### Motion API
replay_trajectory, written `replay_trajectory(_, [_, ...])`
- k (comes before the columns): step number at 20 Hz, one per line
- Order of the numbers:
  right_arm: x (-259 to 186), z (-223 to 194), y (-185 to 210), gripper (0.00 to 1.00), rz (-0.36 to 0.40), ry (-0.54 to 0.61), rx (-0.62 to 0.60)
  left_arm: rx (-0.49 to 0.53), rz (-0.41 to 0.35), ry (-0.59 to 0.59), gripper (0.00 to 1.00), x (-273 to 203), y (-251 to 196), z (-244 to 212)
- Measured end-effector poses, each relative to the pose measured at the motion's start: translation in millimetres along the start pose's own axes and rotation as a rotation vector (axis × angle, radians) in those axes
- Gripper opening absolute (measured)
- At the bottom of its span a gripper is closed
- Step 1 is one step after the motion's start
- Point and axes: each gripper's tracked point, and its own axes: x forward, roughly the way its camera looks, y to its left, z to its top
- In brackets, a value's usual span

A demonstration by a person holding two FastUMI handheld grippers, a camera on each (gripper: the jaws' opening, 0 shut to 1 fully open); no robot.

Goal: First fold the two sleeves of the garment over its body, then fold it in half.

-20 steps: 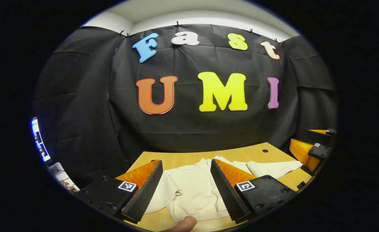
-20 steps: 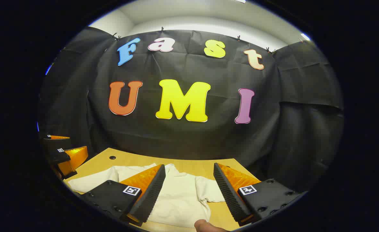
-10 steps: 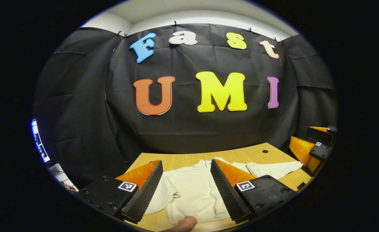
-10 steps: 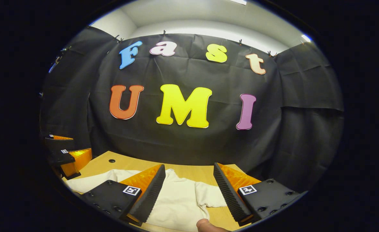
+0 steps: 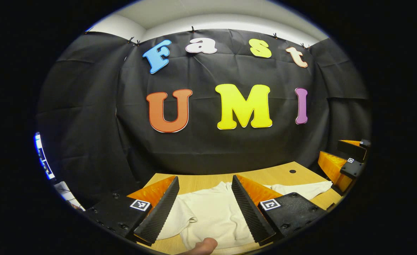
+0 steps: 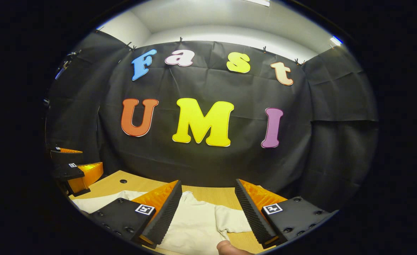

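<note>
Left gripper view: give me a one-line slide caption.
Open left gripper above a cream garment spread on the wooden table, sleeves unfolded.

We see a cream-white shirt [image 5: 213, 216] lying flat on the wooden table [image 5: 276, 175]. Its sleeves [image 5: 302, 188] stick out to both sides, and nothing is folded yet.

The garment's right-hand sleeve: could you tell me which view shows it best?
The right gripper view: the short sleeve lies flat between the open fingers of the right gripper. In the left gripper view that sleeve lies farther off, partly behind a finger.
</note>
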Motion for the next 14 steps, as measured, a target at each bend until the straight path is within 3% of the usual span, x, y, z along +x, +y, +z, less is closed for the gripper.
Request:
replay_trajectory(3, [6.7,-7.8,-20.3,0.94,-0.033,0.023,0.004,0.005,-0.001,0.011,0.96,2.1,-6.2,-1.9])
replay_trajectory(7, [19.1,-18.9,-81.6,0.94,-0.117,0.041,0.022,0.015,-0.018,0.015,0.96,3.6,-32.0,-2.4])
replay_trajectory(11, [39.6,-48.5,-167.6,0.94,-0.197,0.094,0.028,0.027,0.009,0.033,1.0,4.4,-69.1,-3.8])
replay_trajectory(14, [63.3,-89.5,-244.5,0.94,-0.243,0.155,-0.013,0.022,0.045,0.052,0.96,1.8,-103.7,-5.2])
